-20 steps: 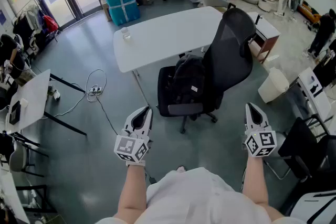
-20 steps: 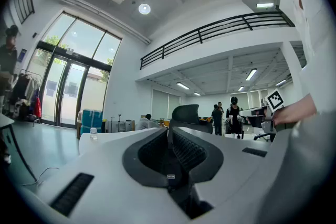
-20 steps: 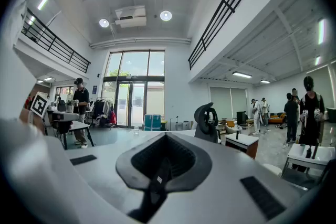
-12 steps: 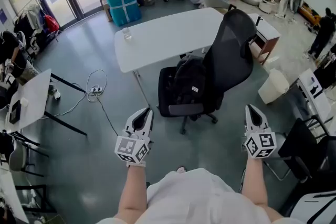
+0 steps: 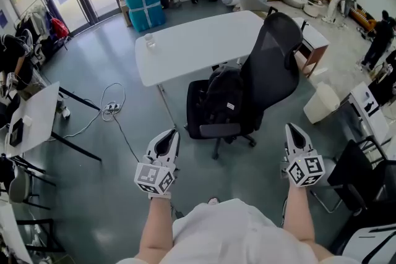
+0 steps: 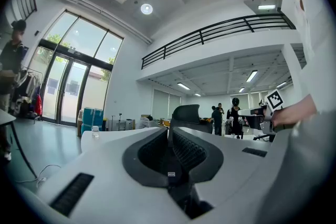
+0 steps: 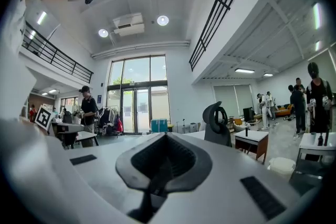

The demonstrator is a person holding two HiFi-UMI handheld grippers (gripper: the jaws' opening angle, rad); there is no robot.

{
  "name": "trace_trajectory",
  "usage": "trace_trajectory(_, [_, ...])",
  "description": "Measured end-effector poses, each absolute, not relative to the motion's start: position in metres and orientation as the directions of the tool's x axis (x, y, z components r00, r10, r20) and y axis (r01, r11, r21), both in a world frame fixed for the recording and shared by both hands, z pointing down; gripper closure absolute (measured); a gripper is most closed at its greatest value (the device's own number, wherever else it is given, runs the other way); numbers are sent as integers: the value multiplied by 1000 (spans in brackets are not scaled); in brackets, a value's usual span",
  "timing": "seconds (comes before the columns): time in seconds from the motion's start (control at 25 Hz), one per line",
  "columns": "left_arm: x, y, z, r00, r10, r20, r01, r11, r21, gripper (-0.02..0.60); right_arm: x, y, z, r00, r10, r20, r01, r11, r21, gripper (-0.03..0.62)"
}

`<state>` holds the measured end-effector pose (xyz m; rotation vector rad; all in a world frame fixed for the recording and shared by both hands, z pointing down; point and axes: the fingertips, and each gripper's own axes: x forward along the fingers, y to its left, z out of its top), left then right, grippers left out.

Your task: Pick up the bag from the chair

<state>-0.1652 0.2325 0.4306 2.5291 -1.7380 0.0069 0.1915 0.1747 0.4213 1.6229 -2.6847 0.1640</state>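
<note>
Resting on the chair (image 5: 272, 65) at the table's (image 5: 185, 43) near edge — the bag (image 5: 223, 96).
Left gripper (image 5: 171, 133) and right gripper (image 5: 291, 129) are held well short, jaws closed, empty.

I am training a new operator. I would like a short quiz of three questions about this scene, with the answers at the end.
1. Fill in the missing word: the black bag rests on the seat of the ____.
2. True or false: the left gripper touches the bag.
3. Choose one. The jaws of the right gripper are:
A) together, with nothing between them
B) wide apart
C) closed on the bag

Key:
1. chair
2. false; it is held well short of the bag
3. A
</note>
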Motion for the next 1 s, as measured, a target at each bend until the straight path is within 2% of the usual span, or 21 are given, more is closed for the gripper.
trace_trajectory(0.4, [-187, 233, 434, 346, -938, 36, -937, -343, 74, 534, 171, 174, 427, -465, -882, 80, -885, 460, -73, 576])
trace_trajectory(1.0, [-169, 174, 439, 368, -927, 72, -929, -363, 68, 534, 179, 112, 442, -479, -872, 106, -877, 470, -97, 576])
